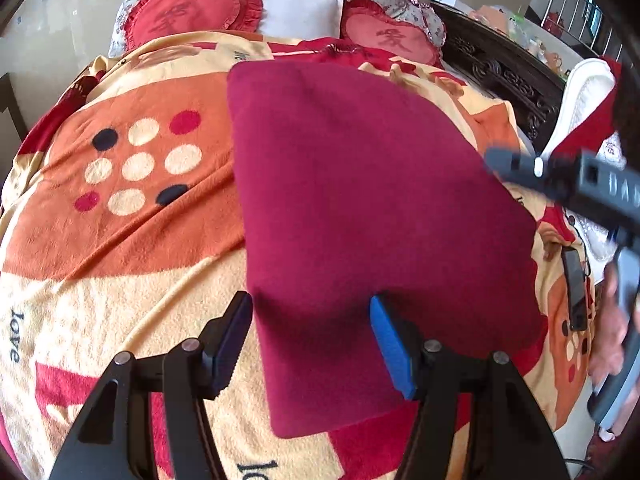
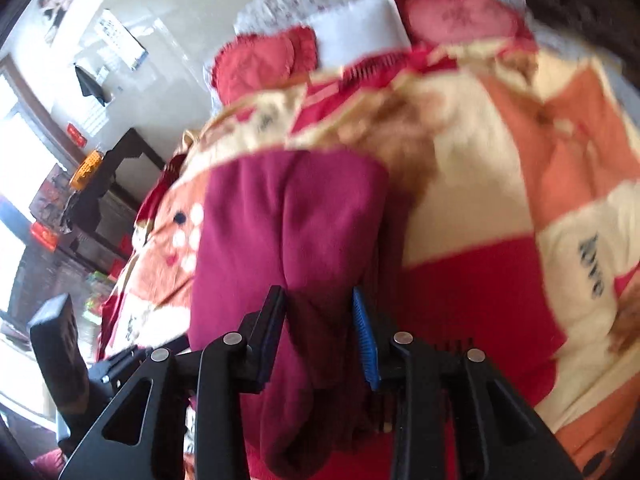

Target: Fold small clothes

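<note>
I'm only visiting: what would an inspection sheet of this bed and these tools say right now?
Surface: patterned blanket spread over the bed.
Job's things: maroon cloth lying mostly flat on the blanket, one end bunched.
Clutter: dark phone on the blanket's edge.
Grippers: left tool open over the cloth's near edge; right tool closed on a gathered fold.
Cables: nothing clearly seen.
Surroundings: heart cushions, white pillow, carved dark furniture.
</note>
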A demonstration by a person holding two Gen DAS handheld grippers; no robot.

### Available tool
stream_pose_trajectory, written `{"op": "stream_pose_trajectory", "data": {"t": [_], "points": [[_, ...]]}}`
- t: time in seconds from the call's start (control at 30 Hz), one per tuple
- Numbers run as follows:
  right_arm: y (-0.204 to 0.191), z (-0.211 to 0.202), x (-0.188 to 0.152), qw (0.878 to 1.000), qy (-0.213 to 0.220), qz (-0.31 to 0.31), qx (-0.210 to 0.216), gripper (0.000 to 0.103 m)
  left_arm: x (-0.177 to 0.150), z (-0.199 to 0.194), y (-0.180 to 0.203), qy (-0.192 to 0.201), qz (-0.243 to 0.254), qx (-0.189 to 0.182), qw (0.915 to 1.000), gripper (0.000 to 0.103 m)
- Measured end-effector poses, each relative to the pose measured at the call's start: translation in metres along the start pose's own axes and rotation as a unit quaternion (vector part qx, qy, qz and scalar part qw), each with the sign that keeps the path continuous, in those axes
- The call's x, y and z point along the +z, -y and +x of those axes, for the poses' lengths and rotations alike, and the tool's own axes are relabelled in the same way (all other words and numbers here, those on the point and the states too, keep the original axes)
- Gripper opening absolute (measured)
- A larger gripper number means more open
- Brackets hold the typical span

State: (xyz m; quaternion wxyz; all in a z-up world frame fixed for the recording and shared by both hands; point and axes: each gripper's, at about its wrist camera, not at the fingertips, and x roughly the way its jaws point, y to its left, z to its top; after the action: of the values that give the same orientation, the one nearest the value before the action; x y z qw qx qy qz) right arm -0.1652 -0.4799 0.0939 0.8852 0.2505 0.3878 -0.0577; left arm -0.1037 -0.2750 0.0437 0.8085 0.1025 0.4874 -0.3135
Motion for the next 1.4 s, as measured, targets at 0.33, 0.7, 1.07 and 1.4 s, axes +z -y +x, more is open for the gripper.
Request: {"op": "stream_pose_trajectory", "data": {"t": [0.33, 0.7, 1.07, 1.4], "points": [[-0.023, 0.029, 0.03, 0.999, -0.003, -0.052, -0.017, 0.014, 0.001, 0.009, 0.002, 0.0, -0.002, 0.0, 1.0, 0.072], [0.019, 0.061, 0.03, 1.0, -0.02, 0.009, -0.019, 0.0, 0.001, 0.012, 0.006, -0.001, 0.006, 0.011, 0.9999, 0.076], [-0.018, 0.008, -0.018, 0.997, -0.023, -0.07, -0.039, 0.014, -0.002, 0.013, 0.007, 0.001, 0.0, 0.018, 0.9998, 0.078], [0.009, 0.022, -0.052, 0.996, -0.055, -0.045, -0.051, 0.014, -0.005, 0.008, 0.003, -0.003, -0.011, 0.014, 0.9998, 0.079]]}}
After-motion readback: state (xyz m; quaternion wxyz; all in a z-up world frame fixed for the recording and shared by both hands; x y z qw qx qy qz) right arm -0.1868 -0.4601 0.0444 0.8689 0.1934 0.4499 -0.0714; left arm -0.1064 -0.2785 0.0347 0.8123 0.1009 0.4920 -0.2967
